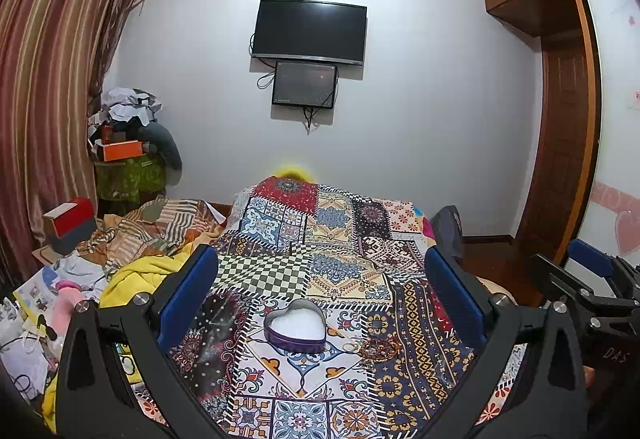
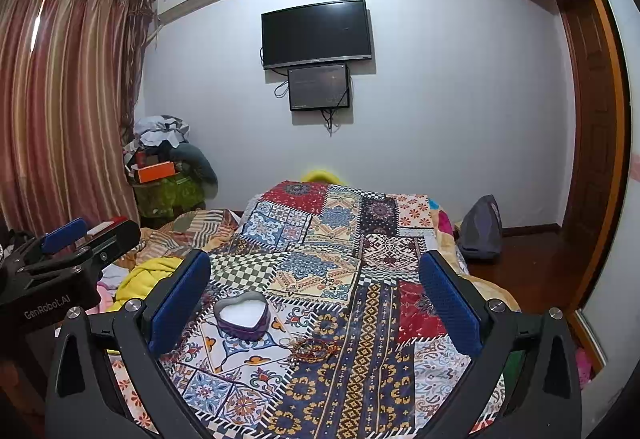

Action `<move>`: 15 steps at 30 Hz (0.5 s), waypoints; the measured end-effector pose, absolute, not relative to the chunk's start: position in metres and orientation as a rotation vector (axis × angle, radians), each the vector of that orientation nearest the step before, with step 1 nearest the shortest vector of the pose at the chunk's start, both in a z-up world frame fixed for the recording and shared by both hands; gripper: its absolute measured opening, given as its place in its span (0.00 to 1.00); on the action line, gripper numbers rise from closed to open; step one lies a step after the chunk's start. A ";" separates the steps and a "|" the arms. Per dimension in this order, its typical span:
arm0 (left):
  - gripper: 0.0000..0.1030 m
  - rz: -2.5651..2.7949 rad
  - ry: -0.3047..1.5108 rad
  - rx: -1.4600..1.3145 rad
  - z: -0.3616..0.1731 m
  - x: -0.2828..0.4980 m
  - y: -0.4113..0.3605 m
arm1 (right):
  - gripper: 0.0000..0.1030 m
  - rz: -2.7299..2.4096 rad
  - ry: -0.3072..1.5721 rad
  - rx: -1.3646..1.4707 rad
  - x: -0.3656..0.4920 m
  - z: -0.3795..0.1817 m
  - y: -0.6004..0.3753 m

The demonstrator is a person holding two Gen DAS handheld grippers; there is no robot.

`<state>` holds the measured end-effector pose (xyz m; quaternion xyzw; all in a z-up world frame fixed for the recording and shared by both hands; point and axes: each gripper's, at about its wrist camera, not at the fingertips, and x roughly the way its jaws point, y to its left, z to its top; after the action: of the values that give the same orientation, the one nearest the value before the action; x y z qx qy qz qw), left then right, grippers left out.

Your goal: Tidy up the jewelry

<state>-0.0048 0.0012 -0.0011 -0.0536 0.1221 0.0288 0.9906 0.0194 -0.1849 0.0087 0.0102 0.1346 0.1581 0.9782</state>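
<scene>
A purple heart-shaped tin (image 1: 296, 326) with a white lining stands open on the patchwork cloth (image 1: 312, 259). Just right of it lies a reddish beaded bracelet (image 1: 379, 349) and a thin pale ring or hoop (image 1: 350, 346). My left gripper (image 1: 320, 295) is open above the cloth, its blue pads wide apart, nothing between them. In the right wrist view the tin (image 2: 242, 315) sits left of centre and the bracelet (image 2: 316, 350) lies in front of it. My right gripper (image 2: 316, 299) is open too and holds nothing. Each gripper shows at the other view's edge.
The cloth covers a raised surface on a bed with rumpled blankets and a yellow garment (image 1: 136, 275) at the left. A red and grey box (image 1: 70, 225), a pile of clothes (image 1: 128, 143), curtains, a wall TV (image 1: 310, 31) and a wooden door (image 2: 592, 143) surround it.
</scene>
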 end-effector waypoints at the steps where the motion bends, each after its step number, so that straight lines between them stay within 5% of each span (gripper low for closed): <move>1: 1.00 0.056 0.246 -0.108 -0.001 -0.005 0.001 | 1.00 0.319 0.271 0.022 0.019 0.008 -0.185; 15: 1.00 0.049 0.238 -0.102 0.004 -0.007 -0.001 | 1.00 0.319 0.274 0.024 0.019 0.007 -0.187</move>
<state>-0.0072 -0.0012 0.0036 -0.0506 0.1188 0.0244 0.9913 0.0193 -0.1868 0.0072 0.0119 0.1359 0.1585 0.9779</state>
